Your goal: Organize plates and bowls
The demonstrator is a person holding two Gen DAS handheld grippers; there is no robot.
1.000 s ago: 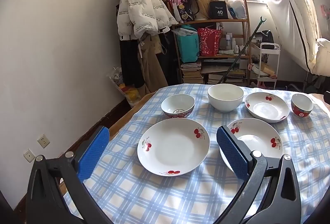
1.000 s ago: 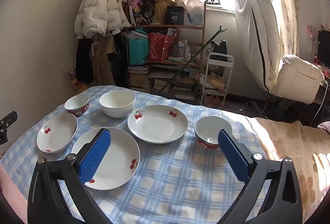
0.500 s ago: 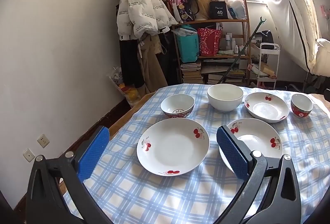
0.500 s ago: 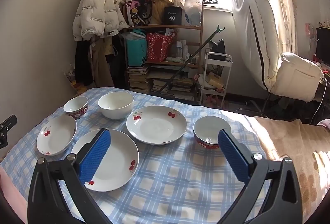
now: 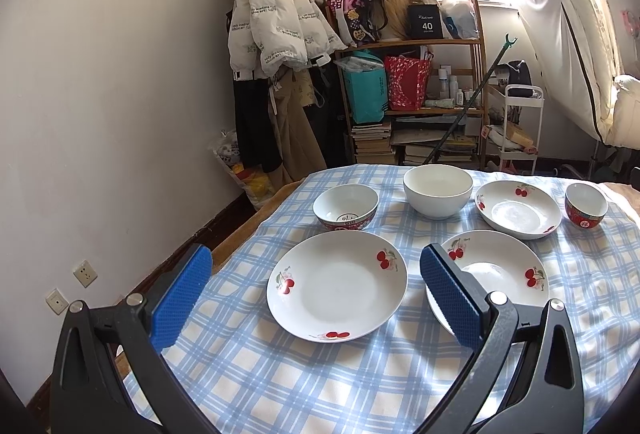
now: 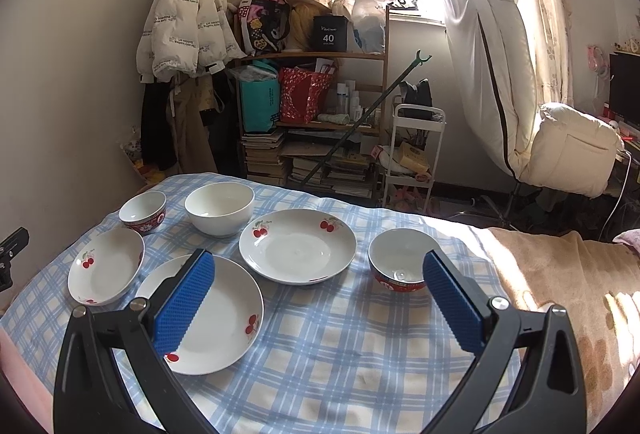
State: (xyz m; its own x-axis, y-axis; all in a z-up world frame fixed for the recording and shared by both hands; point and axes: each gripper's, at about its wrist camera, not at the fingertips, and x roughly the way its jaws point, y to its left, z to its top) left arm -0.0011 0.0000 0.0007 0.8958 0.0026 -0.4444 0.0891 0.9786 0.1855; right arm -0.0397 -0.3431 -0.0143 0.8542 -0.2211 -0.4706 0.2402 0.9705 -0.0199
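starting with both grippers — left gripper (image 5: 314,296), right gripper (image 6: 318,300) — spread wide and empty, you should pinch the nearest cherry plate (image 5: 337,285) by its rim.

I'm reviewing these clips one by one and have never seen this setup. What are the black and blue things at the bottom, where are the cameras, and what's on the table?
They are two hand-held claws, one per hand, each carrying a camera that looks out along its blue-padded fingers. One picture is from the left claw, the other from the right claw. Both are open and hold nothing. On the blue checked tablecloth sit three cherry-print plates, a plain white bowl and two red-patterned bowls, all apart, none stacked yet.
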